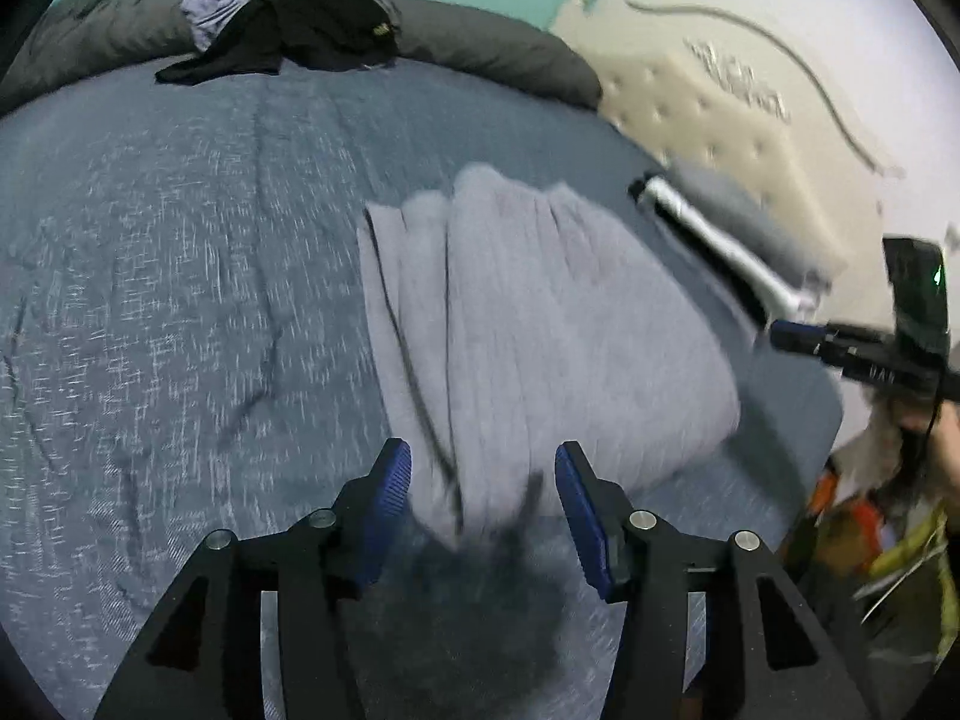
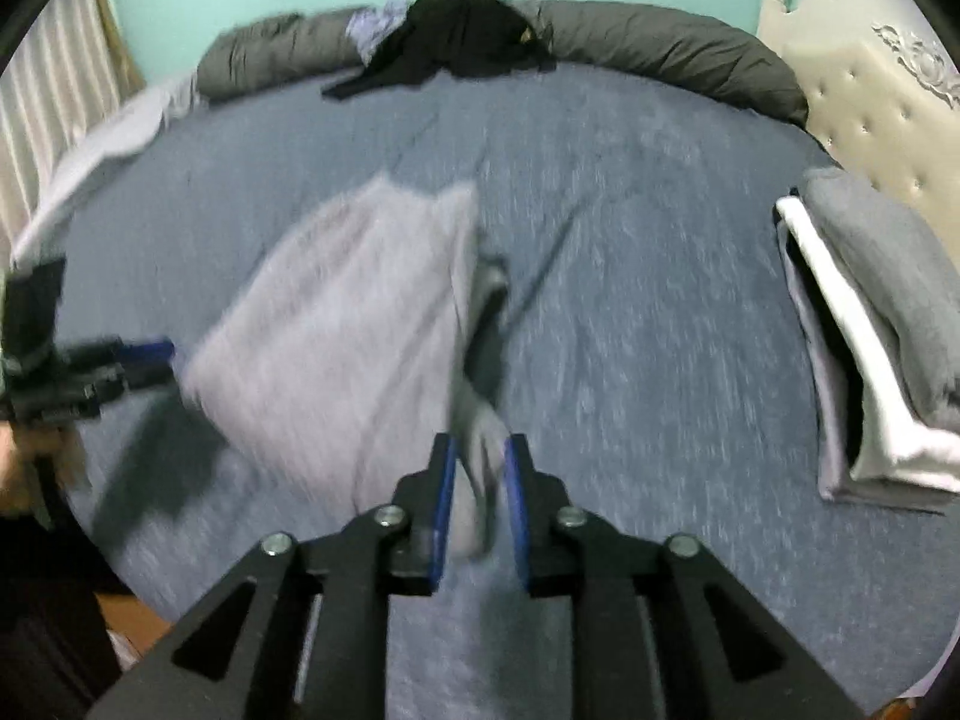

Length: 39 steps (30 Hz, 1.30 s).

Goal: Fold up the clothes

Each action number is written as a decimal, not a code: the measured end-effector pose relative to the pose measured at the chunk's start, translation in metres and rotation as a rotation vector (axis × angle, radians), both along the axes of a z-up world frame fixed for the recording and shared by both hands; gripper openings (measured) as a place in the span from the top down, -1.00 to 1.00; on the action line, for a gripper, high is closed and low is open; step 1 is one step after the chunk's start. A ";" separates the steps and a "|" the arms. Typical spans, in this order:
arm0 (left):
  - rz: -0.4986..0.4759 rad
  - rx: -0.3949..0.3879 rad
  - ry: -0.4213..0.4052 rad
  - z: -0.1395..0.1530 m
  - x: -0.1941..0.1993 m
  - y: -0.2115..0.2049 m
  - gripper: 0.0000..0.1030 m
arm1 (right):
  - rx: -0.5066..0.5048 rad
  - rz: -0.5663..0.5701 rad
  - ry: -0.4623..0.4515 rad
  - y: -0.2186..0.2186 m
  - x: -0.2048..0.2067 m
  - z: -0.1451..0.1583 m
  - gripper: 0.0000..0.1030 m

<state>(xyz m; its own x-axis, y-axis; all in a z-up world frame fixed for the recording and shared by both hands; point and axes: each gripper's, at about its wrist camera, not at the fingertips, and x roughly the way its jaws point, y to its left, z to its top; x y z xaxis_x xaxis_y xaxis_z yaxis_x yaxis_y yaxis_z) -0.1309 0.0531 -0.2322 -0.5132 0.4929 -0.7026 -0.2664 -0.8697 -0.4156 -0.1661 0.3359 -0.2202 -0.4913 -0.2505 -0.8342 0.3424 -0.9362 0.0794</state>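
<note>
Hanging half-lifted over the blue-grey bed, the pale grey knitted garment could slump out of shape: the left hand-held gripper stands released around its near edge, gripping nothing. The right hand-held gripper is clenched on one bunched corner, which may slip. Blur suggests fast motion.

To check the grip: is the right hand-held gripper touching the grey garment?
Touching. The right wrist view shows the right hand-held gripper pinching a fold of the grey garment between its fingers.
</note>
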 end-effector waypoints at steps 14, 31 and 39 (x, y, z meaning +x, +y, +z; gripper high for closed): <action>-0.011 0.043 0.004 -0.010 -0.051 0.015 0.40 | -0.039 0.050 0.028 -0.046 -0.082 -0.010 0.63; 0.015 0.011 -0.011 -0.008 -0.054 0.014 0.91 | -0.054 0.064 -0.094 -0.061 -0.133 -0.055 0.80; 0.022 0.023 -0.022 -0.007 -0.053 0.012 0.90 | -0.068 0.057 -0.077 -0.078 -0.151 -0.040 0.80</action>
